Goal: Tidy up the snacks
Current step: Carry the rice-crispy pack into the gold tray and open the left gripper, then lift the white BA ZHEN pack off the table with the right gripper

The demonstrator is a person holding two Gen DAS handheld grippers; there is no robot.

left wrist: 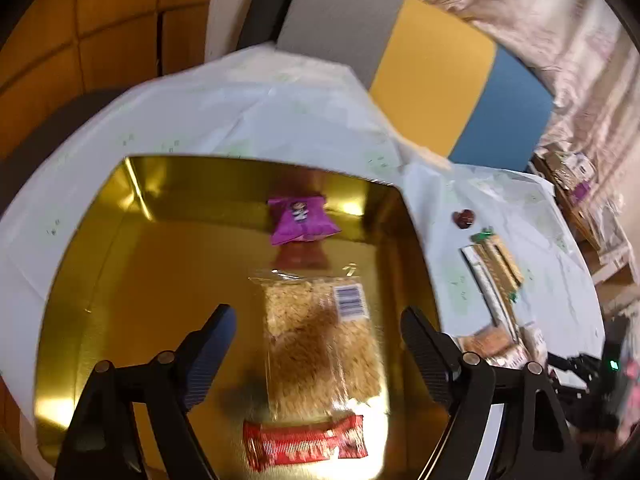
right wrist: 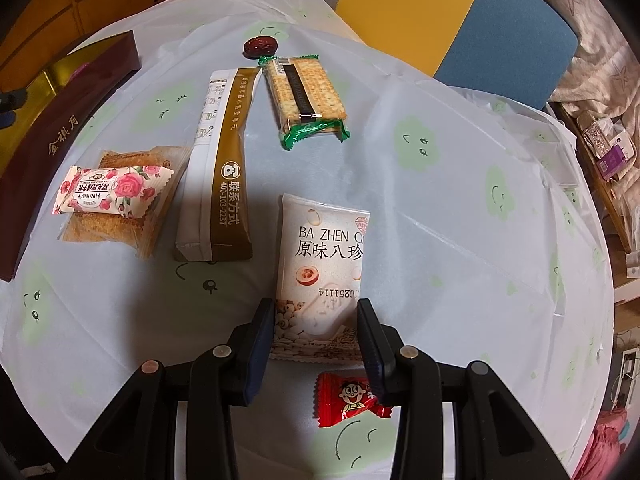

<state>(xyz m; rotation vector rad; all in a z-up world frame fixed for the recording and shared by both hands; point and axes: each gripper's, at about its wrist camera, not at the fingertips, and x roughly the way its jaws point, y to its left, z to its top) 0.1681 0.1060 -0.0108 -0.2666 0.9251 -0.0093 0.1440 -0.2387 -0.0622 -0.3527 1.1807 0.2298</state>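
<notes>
- a thin white plastic cloth (right wrist: 440, 208) with green cloud faces covered the table.
- the left gripper (left wrist: 318, 320) hung spread above a clear grain-bar pack (left wrist: 320, 340) in the shiny gold box (left wrist: 120, 264).
- the right gripper (right wrist: 316, 312), fingers parted, straddled a flat white pouch (right wrist: 320, 248), not clearly pinching it.

White Ba Zhen snack pack (right wrist: 320, 256) flat on tablecloth, clear oat-bar packet (left wrist: 320, 344) in gold tray (left wrist: 120, 280)

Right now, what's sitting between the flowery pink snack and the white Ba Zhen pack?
In the right wrist view, a long brown-and-white sachet lies between the rose-print snack and the Ba Zhen pack, on the tablecloth.
</notes>
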